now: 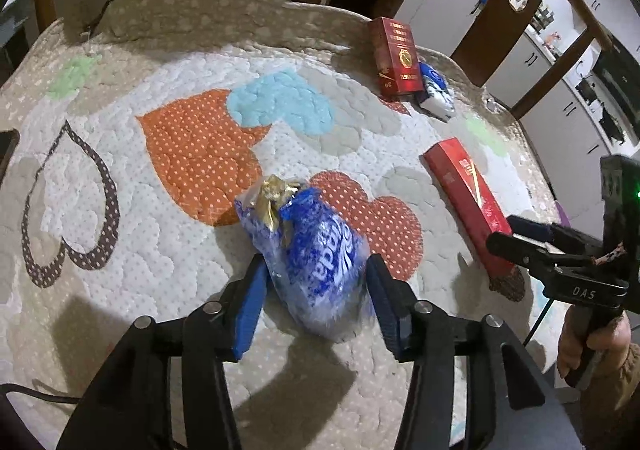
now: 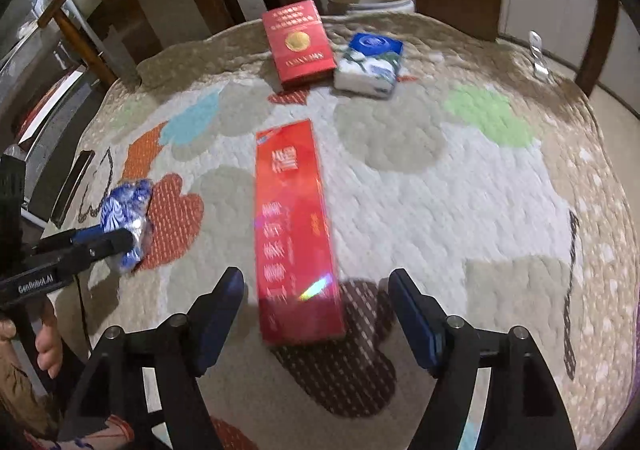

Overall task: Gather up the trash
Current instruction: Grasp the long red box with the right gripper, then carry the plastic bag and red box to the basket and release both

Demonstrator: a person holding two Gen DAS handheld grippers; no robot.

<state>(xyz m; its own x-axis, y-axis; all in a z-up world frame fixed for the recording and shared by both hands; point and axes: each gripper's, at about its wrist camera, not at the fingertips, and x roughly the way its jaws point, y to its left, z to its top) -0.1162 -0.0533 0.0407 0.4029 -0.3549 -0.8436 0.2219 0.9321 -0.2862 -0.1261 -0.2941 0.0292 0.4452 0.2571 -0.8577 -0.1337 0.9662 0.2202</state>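
The long flat red cardboard box [image 2: 298, 234] lies on the quilted heart-patterned tabletop [image 2: 460, 210], its long axis running straight ahead between the right tool [image 2: 316, 314], whose jaws stand wide and clear of it. The left tool [image 1: 316, 290] brackets the crumpled blue-and-white plastic wrapper [image 1: 316, 254], seemingly loosely.

A quilted cover patterned with hearts drapes the tabletop [image 2: 460, 186]. In its middle lies a long red carton [image 2: 296, 234]. Beyond the carton, near the far edge, sit a red box [image 2: 298, 44] and a blue-and-white packet [image 2: 370, 64], just beside each other. Left of the carton rests a crumpled blue wrapper [image 1: 316, 254], and further left a dark phone [image 2: 74, 188].
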